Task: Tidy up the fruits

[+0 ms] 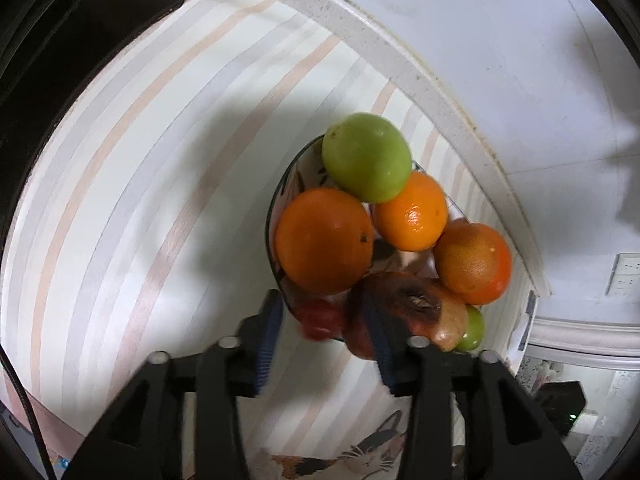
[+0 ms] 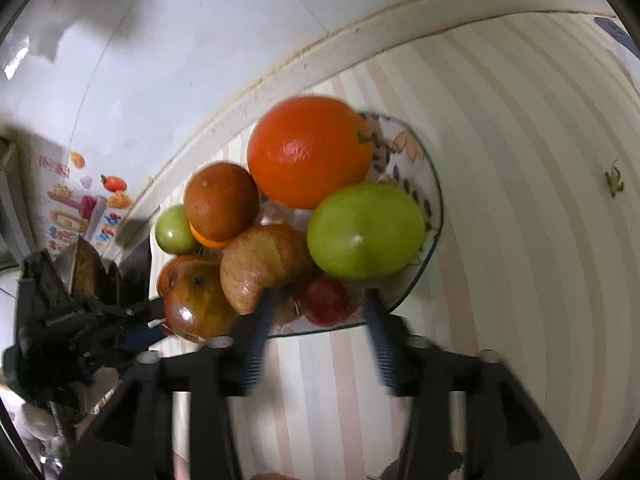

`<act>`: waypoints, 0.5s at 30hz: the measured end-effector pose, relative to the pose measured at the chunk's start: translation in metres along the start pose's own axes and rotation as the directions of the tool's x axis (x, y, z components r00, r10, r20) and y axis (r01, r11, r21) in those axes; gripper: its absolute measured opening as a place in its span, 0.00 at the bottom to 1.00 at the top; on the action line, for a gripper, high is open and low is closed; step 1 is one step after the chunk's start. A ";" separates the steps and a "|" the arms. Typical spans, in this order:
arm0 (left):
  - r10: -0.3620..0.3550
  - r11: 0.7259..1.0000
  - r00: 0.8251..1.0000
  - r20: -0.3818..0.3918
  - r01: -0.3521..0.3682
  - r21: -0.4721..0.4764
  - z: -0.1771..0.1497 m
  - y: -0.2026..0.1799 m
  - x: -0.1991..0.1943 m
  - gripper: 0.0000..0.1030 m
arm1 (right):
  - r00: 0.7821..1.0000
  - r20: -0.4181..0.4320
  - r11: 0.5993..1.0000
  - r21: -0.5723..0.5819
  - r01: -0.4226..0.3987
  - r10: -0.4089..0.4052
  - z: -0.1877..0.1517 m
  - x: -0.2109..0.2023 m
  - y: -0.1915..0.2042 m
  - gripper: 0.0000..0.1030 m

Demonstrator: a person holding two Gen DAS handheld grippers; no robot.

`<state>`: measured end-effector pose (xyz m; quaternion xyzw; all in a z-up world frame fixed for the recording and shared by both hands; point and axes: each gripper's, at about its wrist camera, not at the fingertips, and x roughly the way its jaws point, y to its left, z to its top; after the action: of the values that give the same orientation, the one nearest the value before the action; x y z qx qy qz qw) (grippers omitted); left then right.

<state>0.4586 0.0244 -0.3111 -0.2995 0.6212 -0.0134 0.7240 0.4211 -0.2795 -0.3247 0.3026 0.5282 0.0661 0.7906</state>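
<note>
A patterned glass plate (image 1: 294, 184) (image 2: 420, 168) sits on a striped cloth, piled with fruit: a large green fruit (image 1: 366, 158) (image 2: 366, 230), oranges (image 1: 324, 240) (image 2: 308, 150), a reddish-yellow apple (image 1: 404, 308) (image 2: 260, 264), a small red fruit (image 1: 320, 318) (image 2: 324, 300) and a small green one (image 1: 472, 328) (image 2: 174, 230). My left gripper (image 1: 326, 312) is open, its jaws either side of the small red fruit at the plate's near edge. My right gripper (image 2: 320, 300) is open at the opposite rim, jaws around the same small red fruit. The left gripper (image 2: 132, 320) also shows in the right wrist view.
The striped cloth (image 1: 160, 184) (image 2: 540, 200) covers a counter with a pale raised rim (image 1: 400, 44) against a white wall (image 2: 180, 40). A dark appliance (image 1: 48, 60) stands at the left. A small dried stem (image 2: 614, 178) lies on the cloth. A colourful box (image 2: 76, 200) stands at the far left.
</note>
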 end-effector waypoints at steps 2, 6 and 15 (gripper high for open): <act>0.014 1.000 1.000 0.008 -0.015 0.016 0.001 -0.001 0.000 0.60 | 1.000 0.011 1.000 0.003 0.004 -0.004 0.000 -0.005 0.002 0.93; 0.036 0.998 0.999 0.027 -0.038 0.056 -0.001 -0.006 -0.006 0.75 | 1.000 0.018 1.000 0.012 0.010 -0.010 0.001 -0.012 0.003 0.93; 0.253 0.916 0.950 0.183 -0.296 0.271 -0.042 -0.033 -0.047 0.79 | 0.962 0.051 0.956 -0.116 0.271 -0.267 -0.008 -0.056 0.021 0.93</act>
<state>0.4216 -0.0016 -0.2568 -0.0983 0.5943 0.0176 0.7981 0.3940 -0.2830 -0.2711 0.1802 0.5457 -0.0151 0.8182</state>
